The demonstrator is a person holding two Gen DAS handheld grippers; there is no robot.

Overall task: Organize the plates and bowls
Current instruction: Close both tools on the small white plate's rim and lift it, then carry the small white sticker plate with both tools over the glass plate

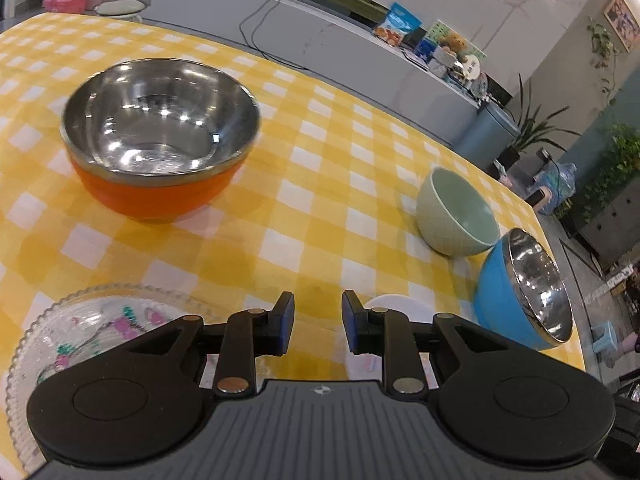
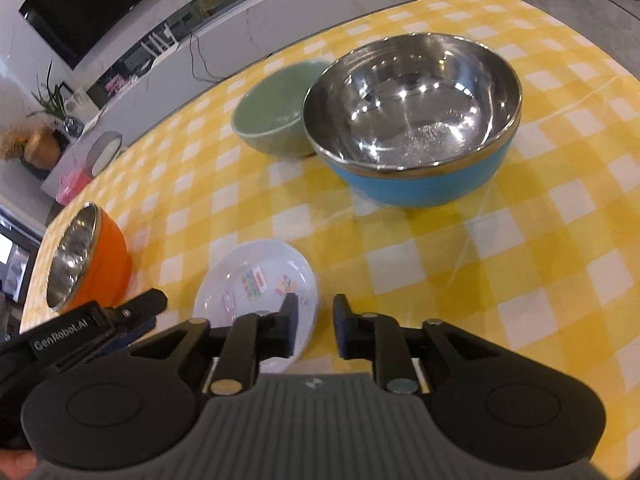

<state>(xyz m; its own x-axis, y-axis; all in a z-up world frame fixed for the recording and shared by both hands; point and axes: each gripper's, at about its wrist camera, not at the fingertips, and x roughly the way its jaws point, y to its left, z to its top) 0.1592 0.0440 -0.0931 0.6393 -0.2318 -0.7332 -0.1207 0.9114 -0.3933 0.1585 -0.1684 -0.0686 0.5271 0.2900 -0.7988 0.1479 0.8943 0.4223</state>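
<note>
While both claws, left claw (image 1: 318, 322) and right claw (image 2: 316, 326), hang released and empty, the white plate (image 2: 256, 292) near the worktop's front edge wants a level, rim-first grip.

We look down along our right gripper (image 2: 316, 328) — its jaws stand a little apart with nothing between them, above the yellow checked tablecloth (image 2: 500, 248). Just left of its fingers lies a white plate (image 2: 248, 280) with small coloured pictures. Farther off sits a blue bowl (image 2: 416, 184) with a steel lining, a pale green bowl (image 2: 272, 120) touching its left side. At the left edge an orange bowl (image 2: 108, 256) stands — our left gripper (image 2: 132, 312) reaches in below it.
</note>
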